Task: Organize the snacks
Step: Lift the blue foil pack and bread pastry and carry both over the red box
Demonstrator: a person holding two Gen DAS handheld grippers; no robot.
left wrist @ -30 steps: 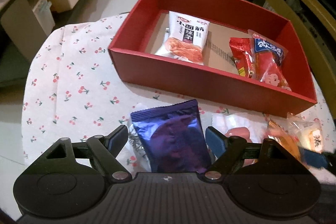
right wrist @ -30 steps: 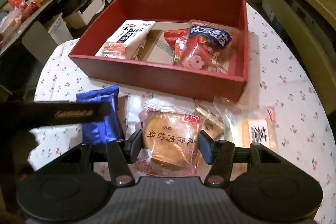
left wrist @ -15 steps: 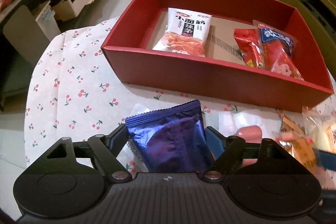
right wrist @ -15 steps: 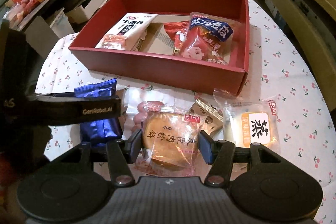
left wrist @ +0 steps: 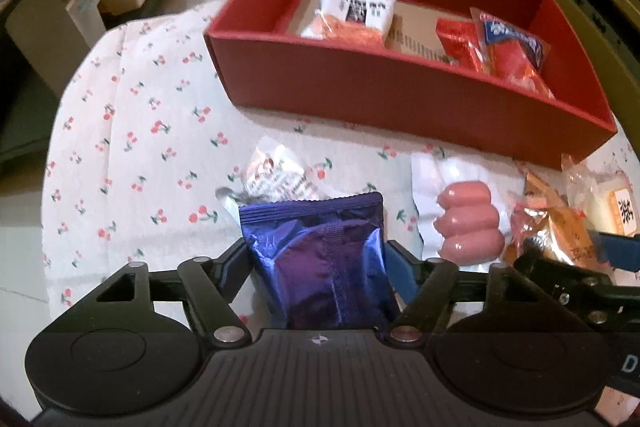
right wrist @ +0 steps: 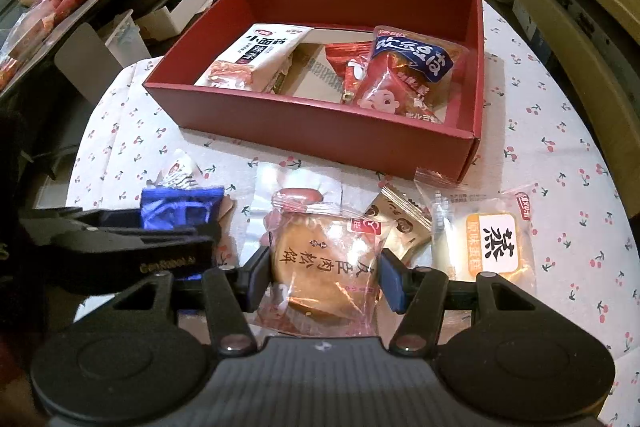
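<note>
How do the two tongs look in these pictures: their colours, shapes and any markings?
Both are the same design. The left tongs and the right tongs have a black ribbed body, two round black discs at the sides, black linkage arms with silver pivot pins, and blue finger pads. Pale lettering, partly unreadable, marks the left one's side. No cables or sleeves show.

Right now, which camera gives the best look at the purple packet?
The left wrist view: the purple packet fills the middle, pinched in the left claw, its foil and seam plain. The right wrist view shows only its crumpled top edge, the rest hidden behind the left claw's arm.
</note>
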